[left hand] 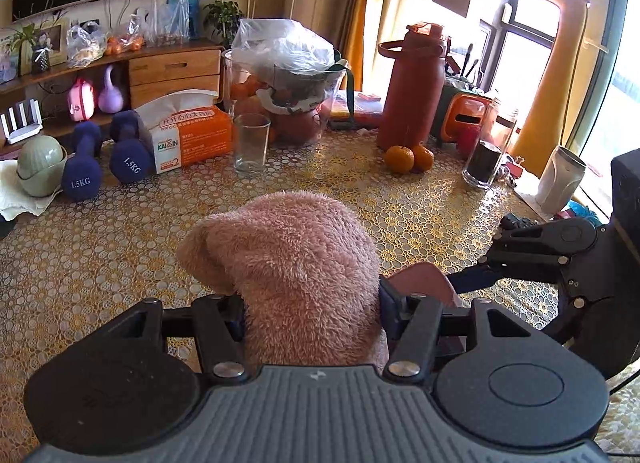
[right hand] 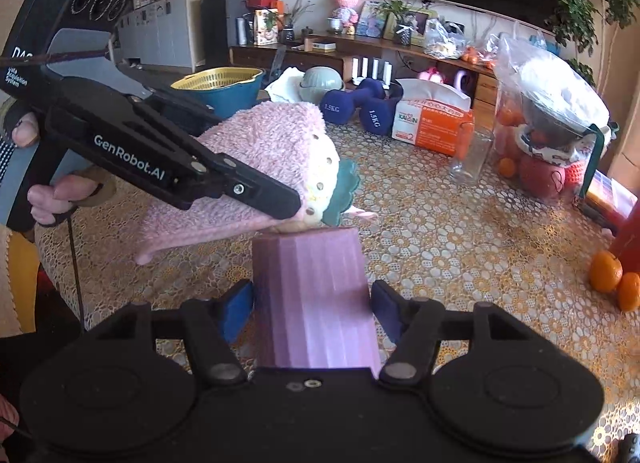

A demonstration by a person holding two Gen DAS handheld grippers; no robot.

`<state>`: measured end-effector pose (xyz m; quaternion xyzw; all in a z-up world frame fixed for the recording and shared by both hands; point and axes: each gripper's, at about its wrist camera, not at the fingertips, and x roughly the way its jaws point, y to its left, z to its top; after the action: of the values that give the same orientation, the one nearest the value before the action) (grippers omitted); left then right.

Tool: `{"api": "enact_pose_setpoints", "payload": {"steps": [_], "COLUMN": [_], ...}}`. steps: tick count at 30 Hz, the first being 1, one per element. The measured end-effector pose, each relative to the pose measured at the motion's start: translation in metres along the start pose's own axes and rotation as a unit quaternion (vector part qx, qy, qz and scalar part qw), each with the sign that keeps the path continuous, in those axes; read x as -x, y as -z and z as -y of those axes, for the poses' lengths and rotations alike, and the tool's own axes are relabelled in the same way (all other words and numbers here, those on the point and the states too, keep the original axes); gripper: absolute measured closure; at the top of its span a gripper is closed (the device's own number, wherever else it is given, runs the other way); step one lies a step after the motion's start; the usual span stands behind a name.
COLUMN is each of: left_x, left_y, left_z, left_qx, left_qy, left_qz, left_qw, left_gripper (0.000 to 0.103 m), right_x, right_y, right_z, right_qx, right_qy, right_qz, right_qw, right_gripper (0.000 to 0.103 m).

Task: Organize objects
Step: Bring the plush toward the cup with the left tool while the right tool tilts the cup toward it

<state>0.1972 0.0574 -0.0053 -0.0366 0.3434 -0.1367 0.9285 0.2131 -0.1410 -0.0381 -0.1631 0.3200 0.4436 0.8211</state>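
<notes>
Gripping pink towel [left hand: 296, 263] and purple cup [right hand: 314, 303]; glass [left hand: 251, 147], dumbbells [left hand: 106, 159] beyond.

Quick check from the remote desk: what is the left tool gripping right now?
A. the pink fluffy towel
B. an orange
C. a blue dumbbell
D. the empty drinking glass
A: in the left wrist view, the left tool is clamped on the pink fluffy towel, while the glass, dumbbells and oranges sit apart on the table.
</notes>
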Motion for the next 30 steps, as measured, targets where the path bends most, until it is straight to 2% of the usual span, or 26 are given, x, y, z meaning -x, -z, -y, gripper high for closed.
{"api": "enact_pose_setpoints", "payload": {"steps": [4,8,11,13,14,17,19,23,27,30], "left_x": [0.018,0.023,0.014,0.01,0.008,-0.003,-0.006,0.007,0.015,0.009], "left_y": [-0.002,-0.002,0.002,0.002,0.002,0.003,0.005,0.008,0.002,-0.002], "left_z": [0.001,0.014,0.028,0.026,0.024,0.017,0.006,0.0,0.017,0.037], "left_qx": [0.018,0.007,-0.018,-0.012,-0.007,-0.004,0.017,0.048,0.038,0.01], "left_qy": [0.03,0.062,0.068,0.074,0.07,0.025,0.016,0.027,0.048,0.063], "left_qz": [0.027,0.029,0.017,0.014,0.012,-0.006,-0.012,0.004,0.014,0.011], "left_qw": [0.999,0.9976,0.9974,0.9971,0.9975,0.9997,0.9996,0.9985,0.9981,0.9979], "left_gripper": [0.044,0.044,0.044,0.044,0.044,0.044,0.044,0.044,0.044,0.044], "right_x": [0.003,0.002,0.0,0.001,0.003,0.009,0.013,0.016,0.016,0.017], "right_y": [-0.002,-0.003,-0.002,0.0,0.0,0.003,0.005,0.013,0.025,0.027], "right_z": [0.01,0.013,0.009,0.003,0.001,-0.001,0.0,0.014,0.037,0.038], "right_qx": [-0.11,-0.158,-0.156,-0.141,-0.135,-0.129,-0.14,-0.186,-0.263,-0.268], "right_qy": [-0.025,-0.022,-0.006,0.002,0.005,0.01,0.005,0.007,-0.008,-0.007], "right_qz": [-0.004,-0.018,-0.026,-0.028,-0.026,-0.022,-0.019,-0.013,-0.004,-0.001], "right_qw": [0.994,0.987,0.987,0.99,0.991,0.991,0.99,0.982,0.965,0.964], "right_gripper": [0.039,0.039,0.039,0.04,0.04,0.041,0.041,0.041,0.041,0.041]}}
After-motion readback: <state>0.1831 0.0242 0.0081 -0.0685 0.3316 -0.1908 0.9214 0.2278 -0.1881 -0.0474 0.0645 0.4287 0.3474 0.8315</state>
